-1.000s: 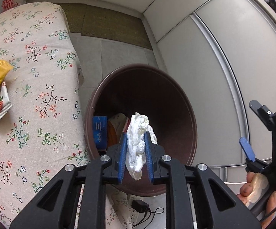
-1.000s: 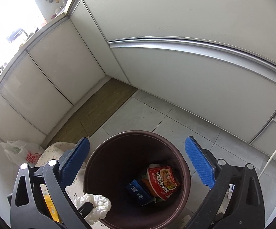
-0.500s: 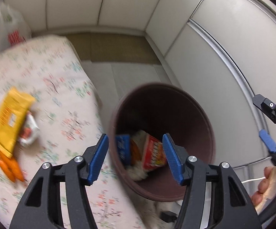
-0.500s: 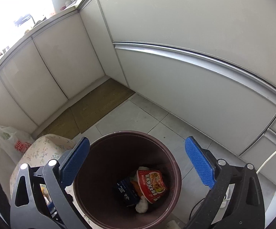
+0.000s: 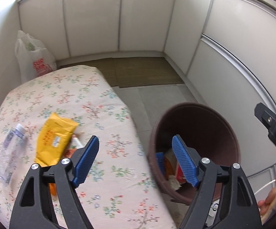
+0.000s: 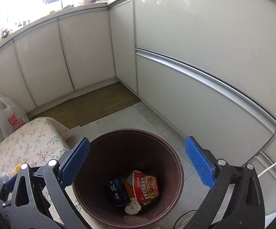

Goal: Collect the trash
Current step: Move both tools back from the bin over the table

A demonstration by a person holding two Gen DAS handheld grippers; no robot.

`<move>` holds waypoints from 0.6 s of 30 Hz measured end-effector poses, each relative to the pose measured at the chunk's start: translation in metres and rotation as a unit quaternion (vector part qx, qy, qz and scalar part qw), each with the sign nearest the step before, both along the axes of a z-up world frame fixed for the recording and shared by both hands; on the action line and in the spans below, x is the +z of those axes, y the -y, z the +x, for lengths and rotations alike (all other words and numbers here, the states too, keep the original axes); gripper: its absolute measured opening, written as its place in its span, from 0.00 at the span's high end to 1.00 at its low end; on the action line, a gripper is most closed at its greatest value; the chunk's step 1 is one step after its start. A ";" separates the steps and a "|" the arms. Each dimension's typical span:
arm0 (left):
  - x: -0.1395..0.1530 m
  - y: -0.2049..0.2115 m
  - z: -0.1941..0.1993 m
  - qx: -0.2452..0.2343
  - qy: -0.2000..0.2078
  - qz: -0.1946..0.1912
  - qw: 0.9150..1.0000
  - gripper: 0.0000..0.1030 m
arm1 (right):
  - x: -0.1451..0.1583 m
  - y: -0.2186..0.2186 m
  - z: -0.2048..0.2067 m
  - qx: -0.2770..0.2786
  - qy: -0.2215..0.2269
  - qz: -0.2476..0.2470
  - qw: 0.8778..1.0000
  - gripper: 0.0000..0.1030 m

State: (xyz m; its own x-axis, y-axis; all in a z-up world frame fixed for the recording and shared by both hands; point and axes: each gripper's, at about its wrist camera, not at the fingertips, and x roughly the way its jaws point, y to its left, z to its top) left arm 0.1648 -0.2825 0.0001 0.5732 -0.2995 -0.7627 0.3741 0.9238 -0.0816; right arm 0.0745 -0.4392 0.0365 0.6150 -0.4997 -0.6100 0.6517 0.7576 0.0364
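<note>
From our left wrist view, the left gripper has its jaws opening, with nothing between them. Trash waits on the flowered table: a yellow packet and a clear plastic bottle just beside it. The packet looks flat and slick, so we judge the blue pads could skate over it or snag the cloth; the bottle could roll off when nudged. Something orange and a small wrapper lie partly hidden behind the left finger, and we cannot say what they are. The view is blurred.

From our right wrist view, the right gripper is spread wide and empty above the brown bin. Inside lie a white tissue, a red noodle packet and a blue carton. The bin stands close against the table edge, so a careless swing could tip it. The bin's near rim is cut off.
</note>
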 end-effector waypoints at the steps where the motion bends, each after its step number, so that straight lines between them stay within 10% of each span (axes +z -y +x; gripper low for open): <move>1: 0.000 -0.004 0.001 0.005 0.005 0.004 1.000 0.23 | -0.001 -0.006 0.002 0.005 -0.004 -0.007 1.000 0.07; 18: -0.004 -0.082 0.019 0.078 0.033 0.036 0.996 0.18 | -0.017 -0.079 0.038 0.071 -0.049 -0.083 0.993 0.07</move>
State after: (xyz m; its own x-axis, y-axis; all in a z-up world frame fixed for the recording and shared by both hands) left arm 0.1834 -0.2003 -0.0043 0.6585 -0.1489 -0.7377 0.2277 0.9737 0.0067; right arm 0.1123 -0.3599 0.0199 0.6281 -0.5113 -0.5866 0.5320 0.8323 -0.1557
